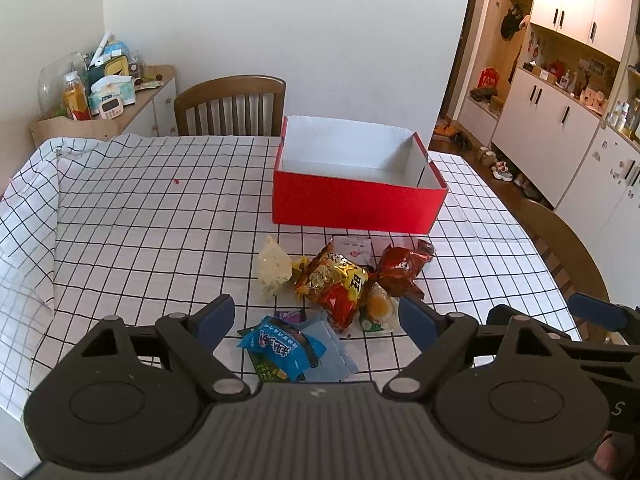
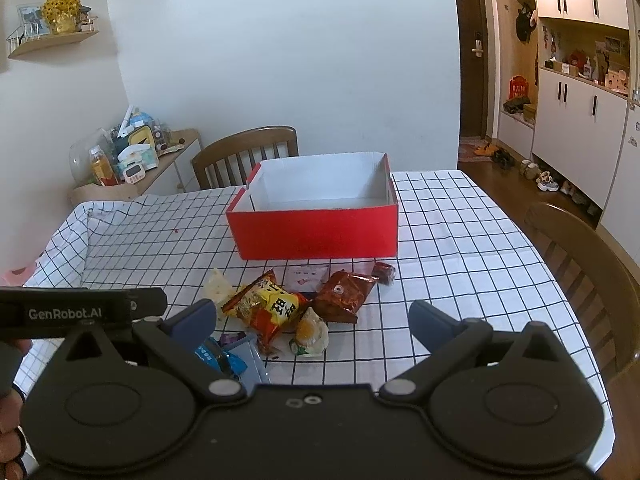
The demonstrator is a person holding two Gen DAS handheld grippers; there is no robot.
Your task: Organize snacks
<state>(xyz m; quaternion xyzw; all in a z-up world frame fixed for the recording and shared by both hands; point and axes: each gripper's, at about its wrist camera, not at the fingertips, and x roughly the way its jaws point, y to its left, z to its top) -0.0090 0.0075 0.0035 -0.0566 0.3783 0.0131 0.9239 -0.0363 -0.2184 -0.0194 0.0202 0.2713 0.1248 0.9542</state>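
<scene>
Snacks (image 1: 336, 280) lie in a little pile on the checked tablecloth (image 1: 140, 220), just in front of the red box (image 1: 356, 204). Nothing is in the box yet, so you have all the work left. Your left gripper (image 1: 316, 316) and right gripper (image 2: 312, 316) both have their fingers wide apart, holding nothing.

The left gripper (image 1: 316, 318) is wide open above the table's checked cloth (image 1: 140, 220), with nothing between its blue pads (image 1: 218, 316). Just in front of it lies a blue snack packet (image 1: 280, 344), and a little further a red and yellow bag (image 1: 336, 280) beside a pale packet (image 1: 274, 266). Behind the pile stands an open red box (image 1: 356, 204), its white inside bare, and the right gripper's blue pad (image 1: 600, 314) shows at the right edge.
</scene>
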